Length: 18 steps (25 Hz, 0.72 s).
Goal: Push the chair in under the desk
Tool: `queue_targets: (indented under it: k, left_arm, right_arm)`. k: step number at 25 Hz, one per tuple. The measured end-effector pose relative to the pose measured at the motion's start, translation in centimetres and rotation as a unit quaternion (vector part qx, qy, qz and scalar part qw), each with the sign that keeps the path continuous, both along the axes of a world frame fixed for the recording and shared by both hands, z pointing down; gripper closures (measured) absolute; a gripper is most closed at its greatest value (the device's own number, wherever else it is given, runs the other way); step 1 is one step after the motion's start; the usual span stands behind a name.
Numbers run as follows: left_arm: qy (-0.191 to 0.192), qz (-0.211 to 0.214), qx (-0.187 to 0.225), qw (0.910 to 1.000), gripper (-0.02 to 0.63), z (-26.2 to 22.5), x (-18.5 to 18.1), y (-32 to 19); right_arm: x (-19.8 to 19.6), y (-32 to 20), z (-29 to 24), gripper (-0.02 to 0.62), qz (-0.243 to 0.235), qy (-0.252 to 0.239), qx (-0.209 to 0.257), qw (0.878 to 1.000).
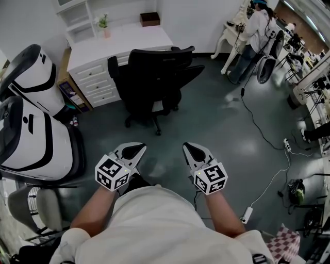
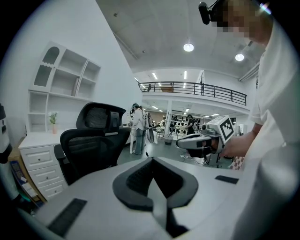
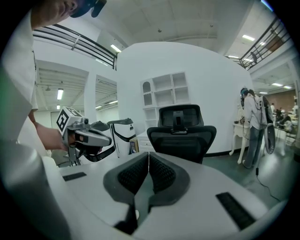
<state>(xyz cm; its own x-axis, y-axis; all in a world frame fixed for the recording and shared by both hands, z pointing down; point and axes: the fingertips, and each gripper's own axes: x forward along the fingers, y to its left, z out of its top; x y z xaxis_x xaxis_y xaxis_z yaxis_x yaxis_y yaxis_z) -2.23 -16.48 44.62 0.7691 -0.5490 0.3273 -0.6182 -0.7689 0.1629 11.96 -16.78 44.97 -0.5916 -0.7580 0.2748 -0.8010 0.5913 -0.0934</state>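
Observation:
A black mesh office chair [image 1: 154,77] stands on the grey floor, pulled out from the white desk [image 1: 119,43] behind it, its back facing me. The chair [image 2: 91,140] sits left of centre in the left gripper view, and the same chair [image 3: 182,133] is straight ahead in the right gripper view. My left gripper [image 1: 135,149] and right gripper [image 1: 193,149] hover side by side in front of me, well short of the chair. Both are shut with nothing between the jaws. The left gripper [image 2: 152,159] and right gripper [image 3: 148,154] show closed pads.
A white-and-black pod machine [image 1: 31,124] fills the left side. A white shelf unit [image 1: 77,15] stands behind the desk. A person [image 1: 255,36] works at a table at the far right. A cable [image 1: 263,134] and power strip [image 1: 247,214] lie on the floor at right.

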Motion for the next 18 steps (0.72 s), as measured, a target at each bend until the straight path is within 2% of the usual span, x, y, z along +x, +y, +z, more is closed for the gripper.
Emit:
queue_targets:
  k: [18]
  left_arm:
    - [0.000, -0.004, -0.007, 1.0000, 0.609, 1.0, 0.3, 2.6]
  right_arm:
    - [-0.1, 2.6, 0.0, 0.591, -0.005, -0.006, 0.002, 1.000]
